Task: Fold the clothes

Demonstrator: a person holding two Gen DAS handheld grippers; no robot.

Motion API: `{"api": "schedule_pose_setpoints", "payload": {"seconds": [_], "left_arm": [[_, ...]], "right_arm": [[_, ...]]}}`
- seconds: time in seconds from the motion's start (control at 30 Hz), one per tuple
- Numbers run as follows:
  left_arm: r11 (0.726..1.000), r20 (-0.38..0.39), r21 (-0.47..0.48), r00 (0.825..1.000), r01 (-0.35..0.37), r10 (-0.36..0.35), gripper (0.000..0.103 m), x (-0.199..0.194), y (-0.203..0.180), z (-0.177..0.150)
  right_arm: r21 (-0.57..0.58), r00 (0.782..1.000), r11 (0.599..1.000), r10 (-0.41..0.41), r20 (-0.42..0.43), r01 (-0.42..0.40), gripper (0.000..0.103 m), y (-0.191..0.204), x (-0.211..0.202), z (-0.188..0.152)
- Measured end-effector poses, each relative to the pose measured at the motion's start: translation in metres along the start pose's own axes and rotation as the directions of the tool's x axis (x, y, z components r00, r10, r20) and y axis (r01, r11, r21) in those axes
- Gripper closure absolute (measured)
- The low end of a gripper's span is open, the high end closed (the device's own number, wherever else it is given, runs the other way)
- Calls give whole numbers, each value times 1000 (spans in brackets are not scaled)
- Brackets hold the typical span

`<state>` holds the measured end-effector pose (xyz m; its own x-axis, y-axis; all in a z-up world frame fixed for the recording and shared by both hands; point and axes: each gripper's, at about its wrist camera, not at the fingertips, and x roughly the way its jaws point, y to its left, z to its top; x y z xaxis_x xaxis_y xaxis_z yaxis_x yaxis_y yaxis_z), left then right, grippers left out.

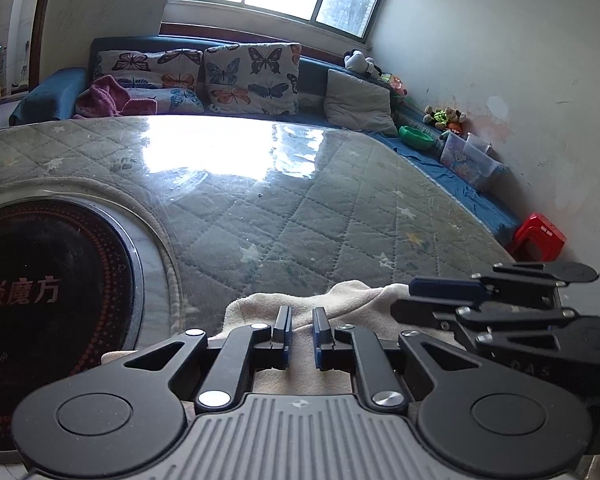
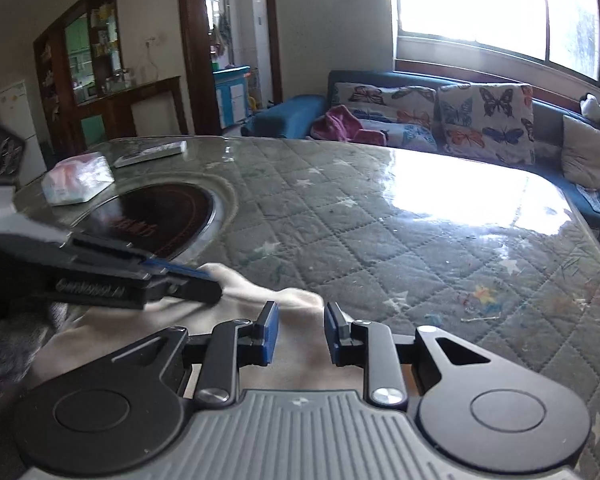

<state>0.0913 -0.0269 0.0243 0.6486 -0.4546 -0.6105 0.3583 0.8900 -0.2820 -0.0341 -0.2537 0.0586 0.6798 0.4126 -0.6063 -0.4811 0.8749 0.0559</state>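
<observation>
Glass over a quilted star-print pad is what the cream fleece garment [image 1: 320, 304] is bunched on, right at the table's near edge. Left gripper [image 1: 302, 332] and right gripper [image 2: 302, 330] both hover over it, jaws slightly parted, gripping nothing. Slick glass [image 2: 380, 208] means it could slide off. Inset hotplate [image 1: 40, 280] nearby, butterfly-cushion sofa [image 1: 252, 76] behind.

cream garment [image 1: 340, 300], grey star-quilted table cover [image 1: 320, 208], butterfly-print cushions [image 1: 252, 76]
</observation>
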Motion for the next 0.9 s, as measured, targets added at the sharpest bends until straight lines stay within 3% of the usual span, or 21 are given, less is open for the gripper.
{"api": "schedule_pose_setpoints", "payload": {"seconds": [0.17, 0.5, 0.9], "left_arm": [[1000, 20, 3, 1000, 11, -11, 91, -12, -5, -3], [999, 32, 40, 999, 14, -15, 91, -48, -21, -36], [995, 46, -94, 998, -35, 39, 91, -74, 7, -62]], "right_arm": [[-31, 1000, 999, -18, -16, 18, 79, 7, -4, -8], [66, 998, 996, -64, 4, 64, 78, -11, -24, -26], [116, 996, 989, -91, 8, 89, 78, -32, -27, -28]]}}
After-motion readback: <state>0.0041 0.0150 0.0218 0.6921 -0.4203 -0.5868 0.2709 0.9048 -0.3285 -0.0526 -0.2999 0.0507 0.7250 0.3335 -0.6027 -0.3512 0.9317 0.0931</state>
